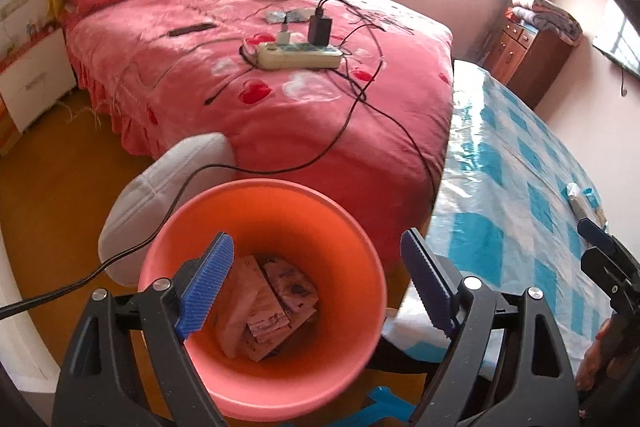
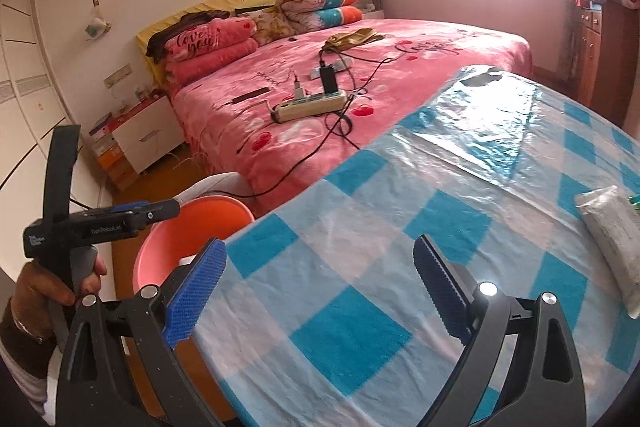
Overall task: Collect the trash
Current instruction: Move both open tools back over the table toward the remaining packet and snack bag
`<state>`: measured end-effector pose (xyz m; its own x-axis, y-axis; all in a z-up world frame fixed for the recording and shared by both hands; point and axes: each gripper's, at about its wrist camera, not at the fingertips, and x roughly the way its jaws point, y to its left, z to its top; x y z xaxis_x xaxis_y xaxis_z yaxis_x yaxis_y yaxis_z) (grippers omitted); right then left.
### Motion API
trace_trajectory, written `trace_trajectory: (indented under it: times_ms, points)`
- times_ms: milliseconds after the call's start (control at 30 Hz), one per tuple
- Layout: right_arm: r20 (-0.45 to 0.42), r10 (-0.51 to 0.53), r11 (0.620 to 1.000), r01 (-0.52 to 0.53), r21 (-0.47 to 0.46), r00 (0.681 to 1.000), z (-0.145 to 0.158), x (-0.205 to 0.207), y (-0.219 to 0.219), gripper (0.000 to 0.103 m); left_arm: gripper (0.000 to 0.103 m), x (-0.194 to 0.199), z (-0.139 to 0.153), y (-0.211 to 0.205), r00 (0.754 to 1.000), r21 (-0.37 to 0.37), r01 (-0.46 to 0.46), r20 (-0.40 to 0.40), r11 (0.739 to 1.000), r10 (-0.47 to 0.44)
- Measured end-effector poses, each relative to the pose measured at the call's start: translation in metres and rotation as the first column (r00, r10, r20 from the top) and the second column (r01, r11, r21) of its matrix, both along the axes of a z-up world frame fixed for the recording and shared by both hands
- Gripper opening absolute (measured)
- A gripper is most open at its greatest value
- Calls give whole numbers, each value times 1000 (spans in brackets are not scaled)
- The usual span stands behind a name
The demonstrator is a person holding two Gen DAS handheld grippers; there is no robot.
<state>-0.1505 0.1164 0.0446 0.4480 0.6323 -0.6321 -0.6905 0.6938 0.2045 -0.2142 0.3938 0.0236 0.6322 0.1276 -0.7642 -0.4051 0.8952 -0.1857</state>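
Observation:
An orange trash bin (image 1: 260,219) stands on the floor beside the table, with crumpled paper wrappers (image 1: 264,307) lying at its bottom. My left gripper (image 1: 316,283) hangs open and empty right over the bin's mouth. The bin also shows in the right wrist view (image 2: 192,227). My right gripper (image 2: 320,291) is open and empty above the blue-and-white checked table cover (image 2: 340,227). A white packet (image 2: 616,231) lies on the table to the right of that gripper; it also shows in the left wrist view (image 1: 580,199).
A pink bed (image 1: 280,75) stands behind the bin with a power strip (image 1: 300,55), chargers and black cables on it. A white cushioned seat (image 1: 160,195) sits left of the bin. A wooden cabinet (image 1: 528,55) stands at the far right, a white nightstand (image 2: 148,135) at the left.

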Motion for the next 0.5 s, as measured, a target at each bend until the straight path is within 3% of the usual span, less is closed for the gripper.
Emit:
trace_trajectory:
  times_ms: [500]
  points:
    - [14,-78,994,77,71,997,7,4,-54,95,90,22,38,-64,992,100,113,40,989,-117]
